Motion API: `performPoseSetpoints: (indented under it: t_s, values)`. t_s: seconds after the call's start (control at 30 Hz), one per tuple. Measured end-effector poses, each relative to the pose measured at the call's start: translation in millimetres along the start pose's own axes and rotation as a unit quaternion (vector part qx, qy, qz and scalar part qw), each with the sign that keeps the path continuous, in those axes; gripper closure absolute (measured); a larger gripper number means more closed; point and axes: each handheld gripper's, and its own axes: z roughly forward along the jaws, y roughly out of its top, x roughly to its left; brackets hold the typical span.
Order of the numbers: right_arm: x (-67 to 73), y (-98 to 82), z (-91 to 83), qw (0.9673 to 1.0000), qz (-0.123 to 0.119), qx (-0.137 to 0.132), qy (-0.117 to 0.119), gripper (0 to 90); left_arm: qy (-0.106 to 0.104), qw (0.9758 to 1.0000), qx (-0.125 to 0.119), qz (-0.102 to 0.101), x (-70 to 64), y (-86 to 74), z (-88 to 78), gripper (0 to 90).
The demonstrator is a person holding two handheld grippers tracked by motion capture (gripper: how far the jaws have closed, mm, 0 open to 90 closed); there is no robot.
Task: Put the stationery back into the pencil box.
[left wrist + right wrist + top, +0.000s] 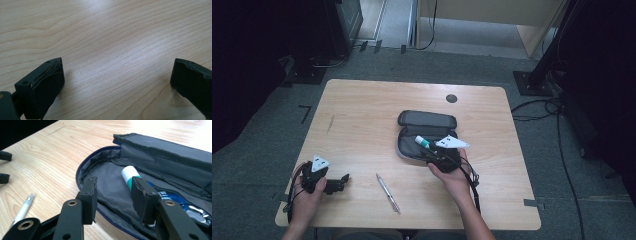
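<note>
An open grey pencil case [427, 120] [162, 150] with blue zip edging lies at the table's middle. Inside it rests a white-and-green glue stick [422, 142] [130, 176], next to a blue-printed item under the case's inner pocket. My right gripper [432, 152] [113, 186] hovers over the case's near half with its jaws apart; only the grey lining shows between them, and the stick lies just beyond the right-hand pad. My left gripper [343, 181] [117, 67] rests open on bare wood at the front left, holding nothing.
A silver pen [388, 193] [23, 208] lies on the wooden table [362, 110] between the two hands, near the front edge. A dark round grommet [451, 98] sits at the back. Cables and stands surround the table on the floor.
</note>
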Motion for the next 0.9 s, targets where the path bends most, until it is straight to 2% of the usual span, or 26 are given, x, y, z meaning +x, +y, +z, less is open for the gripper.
performPoseSetpoints:
  t_s: [0.27, 0.57, 0.9]
  values:
    - [10.3, -1.4, -1.4, 1.0, -0.006, -0.001, 0.001, 57.8, 0.001, 1.0, 0.001, 0.001, -0.1, 0.0, 0.0, 0.0]
    - [29.6, -2.6, 3.3, 0.9998, -0.011, -0.005, 0.018, 59.8, 0.0, 1.0, 0.0, 0.001, 0.2, 0.0, 0.0, 0.0]
    - [46.0, -5.4, 10.5, 0.9993, -0.015, 0.004, 0.034, 62.5, -0.002, 1.0, -0.001, 0.0, 0.5, 0.0, -0.2, 0.0]
